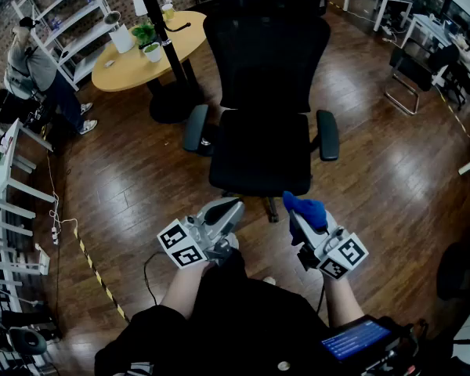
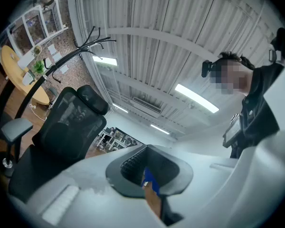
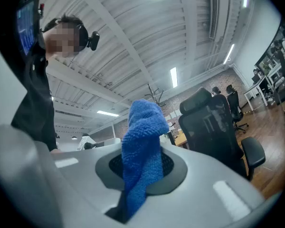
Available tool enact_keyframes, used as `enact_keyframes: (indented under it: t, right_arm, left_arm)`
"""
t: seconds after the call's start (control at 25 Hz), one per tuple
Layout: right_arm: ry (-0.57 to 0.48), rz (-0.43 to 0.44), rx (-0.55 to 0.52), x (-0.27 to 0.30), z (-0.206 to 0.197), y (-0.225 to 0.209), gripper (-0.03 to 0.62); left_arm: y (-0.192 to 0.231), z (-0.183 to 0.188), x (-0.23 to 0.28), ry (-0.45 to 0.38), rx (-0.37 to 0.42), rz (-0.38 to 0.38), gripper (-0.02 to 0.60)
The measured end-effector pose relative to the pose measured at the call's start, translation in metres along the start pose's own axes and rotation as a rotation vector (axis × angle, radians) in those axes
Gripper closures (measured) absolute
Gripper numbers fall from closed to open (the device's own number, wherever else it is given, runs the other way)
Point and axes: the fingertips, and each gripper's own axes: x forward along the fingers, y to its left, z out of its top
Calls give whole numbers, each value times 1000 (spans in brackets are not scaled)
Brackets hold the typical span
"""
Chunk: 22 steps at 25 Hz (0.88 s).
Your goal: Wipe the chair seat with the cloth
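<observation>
A black office chair (image 1: pixel 260 151) stands in front of me, its seat bare and its mesh back upright behind it. My right gripper (image 1: pixel 301 219) is shut on a blue cloth (image 1: pixel 306 208) and is held just short of the seat's front edge. The cloth (image 3: pixel 142 146) sticks up out of the right gripper (image 3: pixel 141 171), with the chair (image 3: pixel 213 122) off to the right. My left gripper (image 1: pixel 225 210) is shut with nothing in it, also near the front edge. The left gripper (image 2: pixel 149 171) points upward, with the chair (image 2: pixel 61 127) at its left.
A round yellow table (image 1: pixel 141 49) with potted plants and a black coat stand (image 1: pixel 163 30) stand behind the chair on the left. A person (image 1: pixel 35 69) is by white shelves (image 1: pixel 63 10). White desks (image 1: pixel 8 178) line the left; yellow-black tape (image 1: pixel 94 266) crosses the wooden floor.
</observation>
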Motion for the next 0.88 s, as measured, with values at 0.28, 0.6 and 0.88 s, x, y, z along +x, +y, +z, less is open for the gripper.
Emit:
enact_keyframes:
  t: [0.28, 0.6, 0.88]
  right_arm:
    - [30, -32, -22, 75, -14, -65, 557]
    - [187, -201, -39, 202, -40, -186, 556]
    - [289, -315, 6, 262, -81, -281, 556]
  left_arm:
    - [100, 25, 23, -37, 1, 1, 580]
    - [250, 69, 72, -3, -91, -48, 580]
    - [321, 72, 84, 24, -176, -20, 580]
